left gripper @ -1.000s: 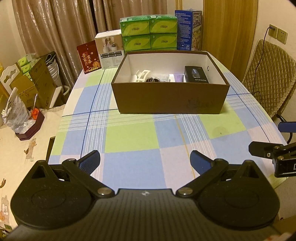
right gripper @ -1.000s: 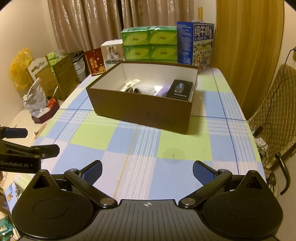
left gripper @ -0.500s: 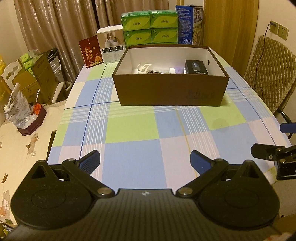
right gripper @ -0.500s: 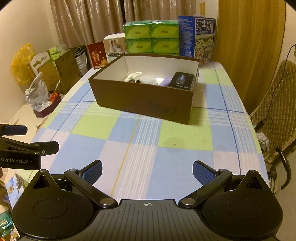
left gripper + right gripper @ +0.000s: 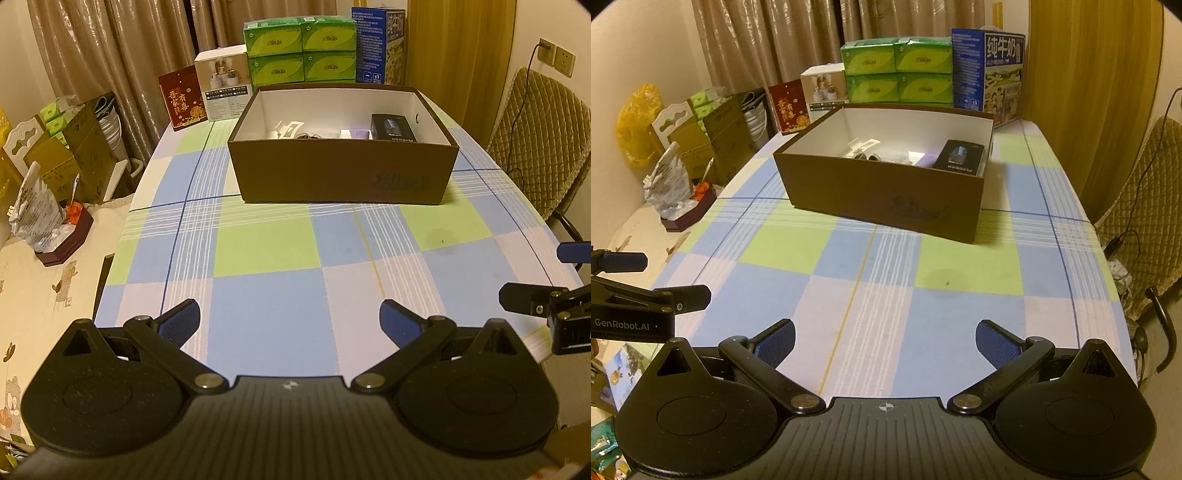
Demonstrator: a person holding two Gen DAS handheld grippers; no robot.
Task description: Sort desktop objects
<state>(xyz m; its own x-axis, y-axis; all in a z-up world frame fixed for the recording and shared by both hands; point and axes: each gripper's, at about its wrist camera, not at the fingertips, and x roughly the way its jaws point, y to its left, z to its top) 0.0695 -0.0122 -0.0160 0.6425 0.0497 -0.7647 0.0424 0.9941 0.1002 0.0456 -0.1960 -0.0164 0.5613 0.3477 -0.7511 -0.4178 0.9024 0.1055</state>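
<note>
— Brown cardboard box sits open-topped on the checked bench; what's inside?
— Against the box's right wall lies a black case; left of that, a pale purple item, and toward the box's middle a white plastic piece with some small dark bits I can't make out
— And behind the box?
— Green tissue packs stacked, a blue carton to their right, a white carton and a red card to their left
— The tools?
— Left tool spread wide, nothing between its fingers; right tool likewise wide and empty. Both hover in front of the box, well apart from it
</note>
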